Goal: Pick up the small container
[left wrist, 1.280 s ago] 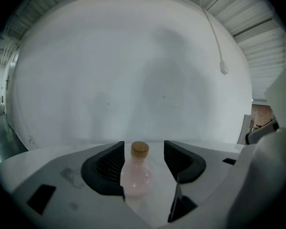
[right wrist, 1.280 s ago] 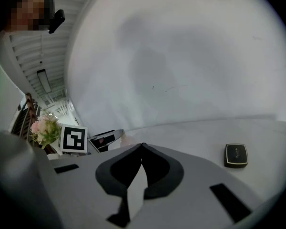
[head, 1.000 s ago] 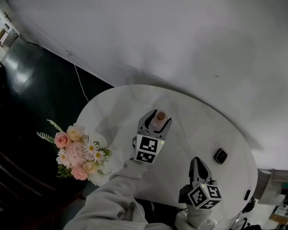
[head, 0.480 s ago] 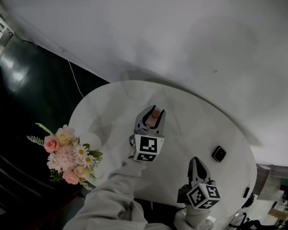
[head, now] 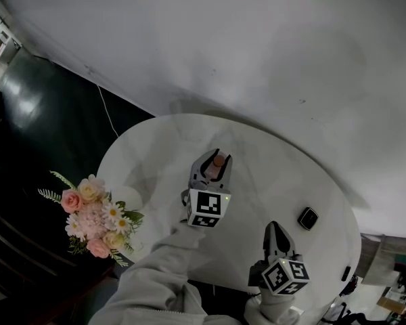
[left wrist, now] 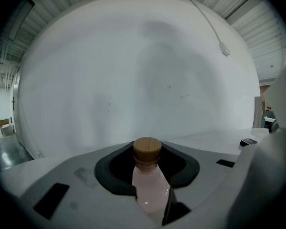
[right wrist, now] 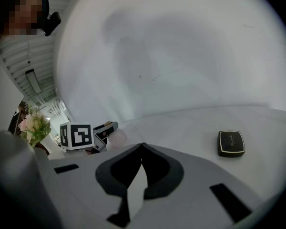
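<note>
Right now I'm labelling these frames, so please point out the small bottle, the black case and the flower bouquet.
small bottle (left wrist: pixel 150 192): left gripper view, its pink body.
black case (right wrist: pixel 231 143): right gripper view, middle of its lid.
flower bouquet (head: pixel 89 219): head view, its pink blooms.

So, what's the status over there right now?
Left gripper closing on small bottle, bottle between jaws. Right gripper shut, empty. Black case lies well apart, not in the way.

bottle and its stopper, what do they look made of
Bottle: looks like clear glass, maybe plastic. It is glossy, with a bright highlight and pale pink showing through. Stopper: wood or cork, judging by its matte tan surface and faint grain.
</note>
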Demonstrator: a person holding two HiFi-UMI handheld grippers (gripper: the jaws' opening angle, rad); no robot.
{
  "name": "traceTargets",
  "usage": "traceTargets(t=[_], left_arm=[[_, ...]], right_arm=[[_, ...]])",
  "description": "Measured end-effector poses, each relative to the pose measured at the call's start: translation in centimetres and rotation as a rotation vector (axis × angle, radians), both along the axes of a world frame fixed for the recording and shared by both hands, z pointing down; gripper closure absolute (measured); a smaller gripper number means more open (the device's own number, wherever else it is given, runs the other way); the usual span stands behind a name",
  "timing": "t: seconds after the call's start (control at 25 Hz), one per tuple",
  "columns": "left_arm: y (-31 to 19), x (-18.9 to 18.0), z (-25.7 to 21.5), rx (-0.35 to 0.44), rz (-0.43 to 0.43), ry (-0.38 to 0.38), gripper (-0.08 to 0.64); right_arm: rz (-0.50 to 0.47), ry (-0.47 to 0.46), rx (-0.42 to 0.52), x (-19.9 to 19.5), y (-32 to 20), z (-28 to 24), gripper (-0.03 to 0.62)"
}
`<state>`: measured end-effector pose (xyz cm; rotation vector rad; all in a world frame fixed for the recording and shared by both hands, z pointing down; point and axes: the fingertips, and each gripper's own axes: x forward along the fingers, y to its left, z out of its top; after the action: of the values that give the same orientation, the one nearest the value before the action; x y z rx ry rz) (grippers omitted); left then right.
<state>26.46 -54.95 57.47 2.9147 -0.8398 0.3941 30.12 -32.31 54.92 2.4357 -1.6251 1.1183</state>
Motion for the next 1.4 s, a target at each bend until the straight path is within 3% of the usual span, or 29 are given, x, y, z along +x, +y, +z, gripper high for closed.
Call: traceTargets(t=[0.6, 1.4], left_arm=[[1.9, -1.9, -1.6, -0.024, -0.011, -0.006, 0.436], [6.6, -6.8, -7.4, -0.001, -0.041, -0.016, 0.436]], right_arm=[[0.004, 0.008, 0.031, 0.6, 2.0, -1.0, 0.543], [-0.055, 0.008, 0.155, -0.8, 3.0, -5.4, 0.543]])
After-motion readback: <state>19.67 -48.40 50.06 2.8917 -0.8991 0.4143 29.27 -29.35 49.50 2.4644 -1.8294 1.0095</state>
